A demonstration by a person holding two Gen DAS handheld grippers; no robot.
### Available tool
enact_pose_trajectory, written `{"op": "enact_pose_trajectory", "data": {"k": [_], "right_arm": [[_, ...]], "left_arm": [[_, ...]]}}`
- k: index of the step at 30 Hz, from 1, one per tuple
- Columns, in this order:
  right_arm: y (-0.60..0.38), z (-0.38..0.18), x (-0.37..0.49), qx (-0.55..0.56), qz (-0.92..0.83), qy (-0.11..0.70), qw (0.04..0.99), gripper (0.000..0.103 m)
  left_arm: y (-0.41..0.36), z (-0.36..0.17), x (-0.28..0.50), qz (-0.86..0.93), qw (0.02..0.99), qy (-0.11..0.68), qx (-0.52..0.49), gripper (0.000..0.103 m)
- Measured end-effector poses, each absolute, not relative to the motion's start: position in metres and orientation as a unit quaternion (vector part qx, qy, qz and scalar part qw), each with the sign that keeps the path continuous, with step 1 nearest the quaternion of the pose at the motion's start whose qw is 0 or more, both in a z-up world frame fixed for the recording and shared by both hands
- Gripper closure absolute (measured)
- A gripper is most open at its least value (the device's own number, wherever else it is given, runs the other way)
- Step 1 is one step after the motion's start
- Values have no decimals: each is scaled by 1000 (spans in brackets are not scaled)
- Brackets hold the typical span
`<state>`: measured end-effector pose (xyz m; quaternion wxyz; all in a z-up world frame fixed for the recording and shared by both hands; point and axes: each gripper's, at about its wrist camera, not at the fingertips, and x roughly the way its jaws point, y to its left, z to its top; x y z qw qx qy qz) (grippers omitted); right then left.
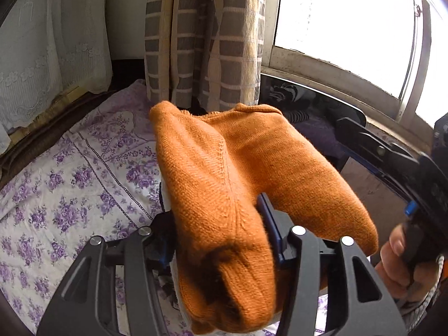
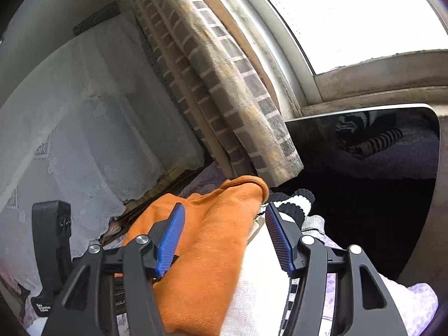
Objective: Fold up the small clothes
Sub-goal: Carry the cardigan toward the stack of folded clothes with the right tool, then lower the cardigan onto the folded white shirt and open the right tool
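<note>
A folded orange knit garment (image 1: pixel 238 179) fills the middle of the left wrist view. My left gripper (image 1: pixel 218 235) is shut on its near end and holds it above the floral bedsheet (image 1: pixel 70 184). In the right wrist view the same orange garment (image 2: pixel 207 240) lies between and under my right gripper's (image 2: pixel 224 238) blue pads (image 2: pixel 170 238), which stand wide apart and hold nothing. It rests over a white cloth (image 2: pixel 257 288) and a black-and-white striped piece (image 2: pixel 294 198). The right gripper also shows at the right edge of the left wrist view (image 1: pixel 392 156).
A checked curtain (image 1: pixel 207 36) hangs behind the bed beside a bright window (image 1: pixel 344 22). White lace fabric (image 1: pixel 47 50) covers the left side. A dark glossy panel (image 2: pixel 364 145) stands below the sill at the right, reflecting striped clothes.
</note>
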<state>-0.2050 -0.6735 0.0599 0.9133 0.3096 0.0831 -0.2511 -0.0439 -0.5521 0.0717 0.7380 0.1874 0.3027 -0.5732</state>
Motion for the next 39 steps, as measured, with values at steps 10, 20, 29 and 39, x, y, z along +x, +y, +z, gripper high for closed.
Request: {"op": "enact_pose_trajectory", "data": {"k": [10, 20, 29, 39], "right_arm": [[-666, 57, -180, 305, -203, 116, 923, 76], [-681, 27, -213, 323, -274, 115, 899, 64], [-671, 51, -217, 280, -289, 109, 909, 64], [-648, 52, -195, 187, -303, 162, 920, 85]], "left_arm": [[-544, 82, -53, -575, 742, 292, 182, 53], [-567, 65, -57, -526, 766, 309, 204, 6], [-543, 77, -26, -528, 762, 351, 130, 4], [-544, 64, -16, -448, 812, 330, 175, 4]]}}
